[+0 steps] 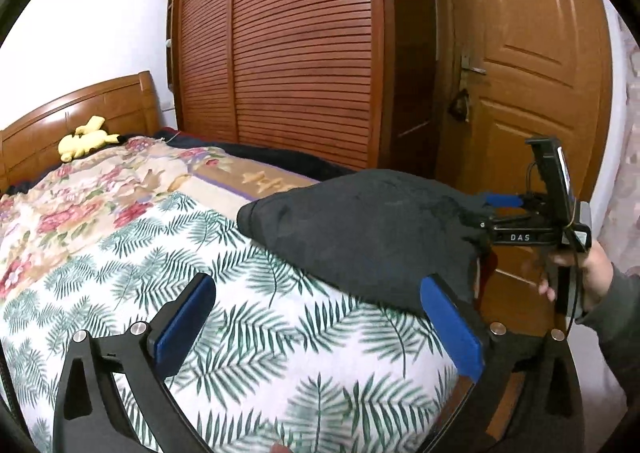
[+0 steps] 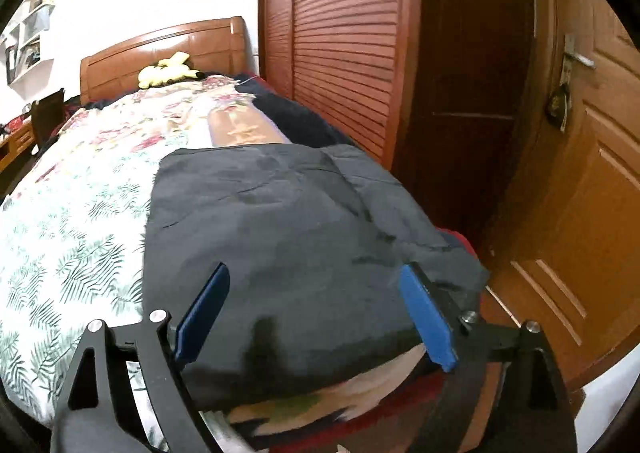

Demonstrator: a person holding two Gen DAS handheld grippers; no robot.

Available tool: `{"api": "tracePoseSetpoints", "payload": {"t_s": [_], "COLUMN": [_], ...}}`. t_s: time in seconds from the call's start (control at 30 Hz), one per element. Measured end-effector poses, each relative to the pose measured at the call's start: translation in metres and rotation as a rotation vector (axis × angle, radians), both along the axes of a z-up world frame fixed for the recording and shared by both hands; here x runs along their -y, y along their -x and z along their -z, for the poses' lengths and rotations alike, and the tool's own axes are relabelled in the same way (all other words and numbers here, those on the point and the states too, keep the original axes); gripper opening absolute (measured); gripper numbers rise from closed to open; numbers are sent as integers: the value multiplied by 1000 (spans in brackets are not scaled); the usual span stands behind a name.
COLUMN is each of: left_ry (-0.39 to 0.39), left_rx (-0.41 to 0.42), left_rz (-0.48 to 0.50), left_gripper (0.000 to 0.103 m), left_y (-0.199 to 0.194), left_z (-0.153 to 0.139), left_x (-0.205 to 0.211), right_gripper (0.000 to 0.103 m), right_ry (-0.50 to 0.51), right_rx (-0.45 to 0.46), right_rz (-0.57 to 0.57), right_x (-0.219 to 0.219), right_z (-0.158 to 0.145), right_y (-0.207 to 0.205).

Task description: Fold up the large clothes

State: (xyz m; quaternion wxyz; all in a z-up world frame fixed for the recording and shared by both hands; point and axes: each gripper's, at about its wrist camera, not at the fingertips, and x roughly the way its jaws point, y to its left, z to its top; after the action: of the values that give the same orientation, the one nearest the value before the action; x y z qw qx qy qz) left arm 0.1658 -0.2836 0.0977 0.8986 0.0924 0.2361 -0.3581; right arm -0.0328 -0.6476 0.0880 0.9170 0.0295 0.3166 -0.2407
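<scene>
While the dark garment (image 2: 280,221) lies folded into a thick, roughly rectangular pad on the bed (image 1: 120,253), near the bed's foot corner on the side toward the louvered wardrobe (image 1: 280,53) and the door (image 1: 532,73), both grippers stand released. The left gripper (image 1: 320,317) hangs over the leaf-print bedcover (image 1: 240,353) with its blue pads (image 1: 188,317) spread wide and nothing between them; the garment's near edge lies just beside its right pad. The right gripper (image 2: 316,313) is likewise spread, its pads (image 2: 428,317) flanking the garment's near edge without pressing on it.

The garment reads as soft, matte and limp, probably light to moderate in weight for its bulk; it should sag and unfold if lifted by a single layer. A secure hold would likely take all stacked layers together at a folded edge or corner, one gripper at each end of the same edge.

In the right wrist view its long axis appears to run along the bed, from the foot toward the headboard (image 2: 160,53), the near short edge facing the gripper. A yellow plush toy (image 1: 86,141) rests well apart by the headboard.
</scene>
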Motion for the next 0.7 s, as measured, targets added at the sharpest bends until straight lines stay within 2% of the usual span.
{"api": "tracePoseSetpoints", "payload": {"t_s": [0.23, 0.43, 0.7], "left_ry": [-11, 0, -2], "left_rx": [1, -54, -51], "left_rz": [-31, -82, -149], "left_gripper": [102, 102, 102], "left_y": [25, 38, 56], "left_z": [8, 18, 15], "left_x": [-28, -54, -78], "right_gripper": [87, 87, 87], "right_ry": [-12, -54, -55], "right_rx": [8, 24, 31], "right_rz": [-53, -124, -196], "right_x": [-62, -108, -161], "right_z": [8, 18, 22], "right_y": [-4, -13, -18]}}
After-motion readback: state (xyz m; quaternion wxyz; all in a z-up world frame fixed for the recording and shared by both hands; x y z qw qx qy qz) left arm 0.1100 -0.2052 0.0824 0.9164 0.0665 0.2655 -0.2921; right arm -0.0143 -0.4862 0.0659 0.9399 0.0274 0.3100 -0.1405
